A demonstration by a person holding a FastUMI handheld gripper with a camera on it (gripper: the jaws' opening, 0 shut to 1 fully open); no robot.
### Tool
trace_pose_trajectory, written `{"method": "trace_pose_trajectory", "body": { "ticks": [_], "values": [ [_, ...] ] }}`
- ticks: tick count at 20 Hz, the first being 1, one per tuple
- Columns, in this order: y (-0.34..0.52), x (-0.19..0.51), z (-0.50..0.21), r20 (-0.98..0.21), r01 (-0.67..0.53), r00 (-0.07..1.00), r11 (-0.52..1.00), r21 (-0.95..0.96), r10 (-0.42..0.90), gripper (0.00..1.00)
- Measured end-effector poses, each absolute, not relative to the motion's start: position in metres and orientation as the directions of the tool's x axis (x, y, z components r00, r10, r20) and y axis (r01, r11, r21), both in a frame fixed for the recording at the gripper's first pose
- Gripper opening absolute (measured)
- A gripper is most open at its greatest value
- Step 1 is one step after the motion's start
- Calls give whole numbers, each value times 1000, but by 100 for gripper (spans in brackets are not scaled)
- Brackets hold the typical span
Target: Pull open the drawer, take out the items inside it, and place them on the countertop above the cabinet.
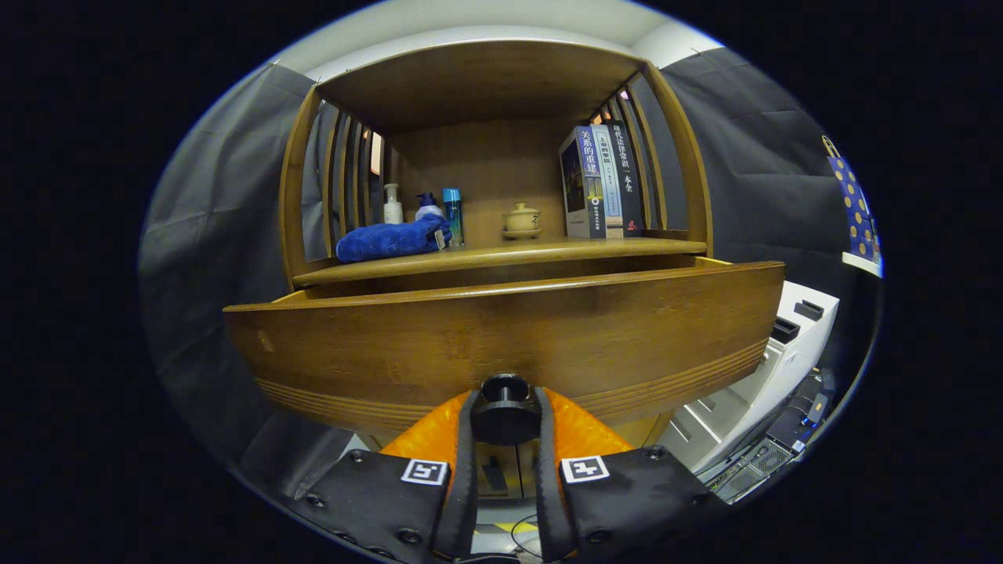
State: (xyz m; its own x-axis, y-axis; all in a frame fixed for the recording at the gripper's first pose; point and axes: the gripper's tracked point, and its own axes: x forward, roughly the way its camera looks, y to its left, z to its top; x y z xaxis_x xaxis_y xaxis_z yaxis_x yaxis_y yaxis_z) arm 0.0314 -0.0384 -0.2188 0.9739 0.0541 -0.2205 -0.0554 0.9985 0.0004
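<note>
The hand-held gripper (505,419) is clenched on the black knob (505,389) of the wooden drawer (501,337), one finger on each side. The drawer stands pulled out from the cabinet. On the table (501,254) above lie a blue towel (392,237), bottles (423,207) and books (602,182).

Drawer (501,337) front stands right ahead of your fingers and blocks its whole inside; you cannot tell what lies in it. Your gripper (505,419) has both fingers closed on the black knob (505,407), and the knob's sides are covered by them. Beyond the fingers, on the countertop (501,254), the blue towel (392,237) hides the lower parts of the bottles (393,205) behind it. Book (599,182) spines there are too small to read. White unit (783,352) beside your right finger is cut off low down.
</note>
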Motion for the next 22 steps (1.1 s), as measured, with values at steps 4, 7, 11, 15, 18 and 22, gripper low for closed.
{"method": "trace_pose_trajectory", "body": {
  "ticks": [4, 7, 11, 15, 18, 22],
  "values": [
    [-39, 9, -218, -224, -40, 974, 999, -19, 35, 39],
    [-41, -9, -219, -228, -35, 973, 999, -22, 29, 39],
    [-43, -32, -222, -234, -46, 971, 999, -21, 39, 39],
    [-41, -39, -222, -252, -24, 967, 1000, 15, 27, 30],
    [-39, -42, -223, -276, -25, 961, 999, 26, 32, 30],
    [-37, -44, -217, -293, -27, 956, 999, 25, 33, 43]
  ]
}}
